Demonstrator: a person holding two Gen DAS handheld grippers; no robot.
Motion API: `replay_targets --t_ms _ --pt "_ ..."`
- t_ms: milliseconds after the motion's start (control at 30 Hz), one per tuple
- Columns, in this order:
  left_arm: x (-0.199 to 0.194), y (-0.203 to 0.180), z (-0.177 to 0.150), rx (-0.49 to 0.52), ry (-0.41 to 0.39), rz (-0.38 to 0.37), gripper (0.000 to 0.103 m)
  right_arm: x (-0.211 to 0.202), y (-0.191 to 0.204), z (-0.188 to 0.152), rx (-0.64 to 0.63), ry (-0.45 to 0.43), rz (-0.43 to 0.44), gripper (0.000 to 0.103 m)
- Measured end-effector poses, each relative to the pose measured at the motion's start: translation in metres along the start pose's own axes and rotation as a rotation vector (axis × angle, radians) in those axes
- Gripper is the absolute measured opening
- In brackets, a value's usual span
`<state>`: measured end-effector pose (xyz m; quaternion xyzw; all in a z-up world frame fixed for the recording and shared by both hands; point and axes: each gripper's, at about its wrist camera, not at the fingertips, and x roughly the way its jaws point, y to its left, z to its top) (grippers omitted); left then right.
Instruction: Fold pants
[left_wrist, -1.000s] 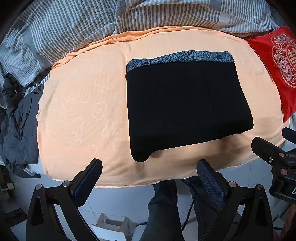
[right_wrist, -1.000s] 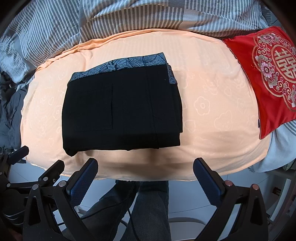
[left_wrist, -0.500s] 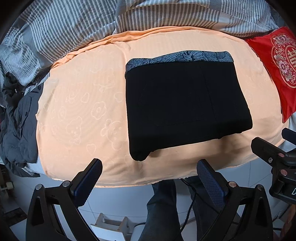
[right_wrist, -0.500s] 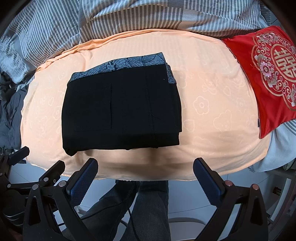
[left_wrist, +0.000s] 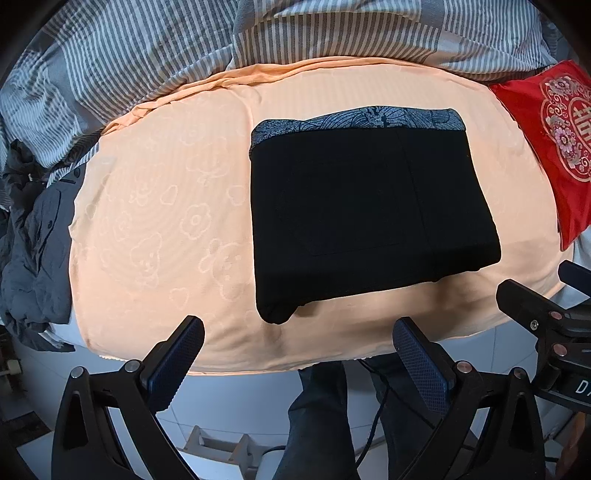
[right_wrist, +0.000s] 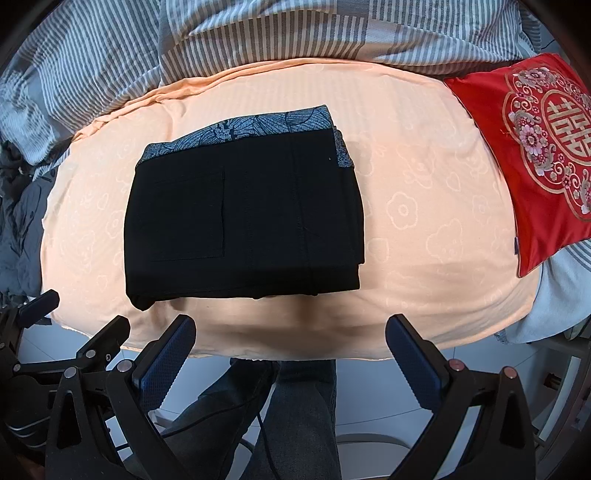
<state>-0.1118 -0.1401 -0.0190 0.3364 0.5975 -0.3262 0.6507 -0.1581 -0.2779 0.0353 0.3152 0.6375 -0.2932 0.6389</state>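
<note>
Two grippers: left gripper (left_wrist: 297, 354) and right gripper (right_wrist: 291, 350), fingers apart, holding nothing
Pants (right_wrist: 243, 218): folded flat on peach sheet (right_wrist: 424, 221)

Both wrist views side by side, looking down across the bed edge (left_wrist: 258, 354), sharing folded pants (left_wrist: 369, 206) (centred).

Black pants (left_wrist: 365, 206) lie folded into a flat rectangle, patterned grey waistband (right_wrist: 251, 127) showing at the far edge.
</note>
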Motion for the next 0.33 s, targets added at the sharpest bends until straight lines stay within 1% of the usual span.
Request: replay_targets --t_ms 333 --pt "-0.0009 0.0014 0.0002 -0.006 -0.008 -0.015 0.103 0.0002 0.0004 0.0015 0.001 0.001 -0.001 0.103"
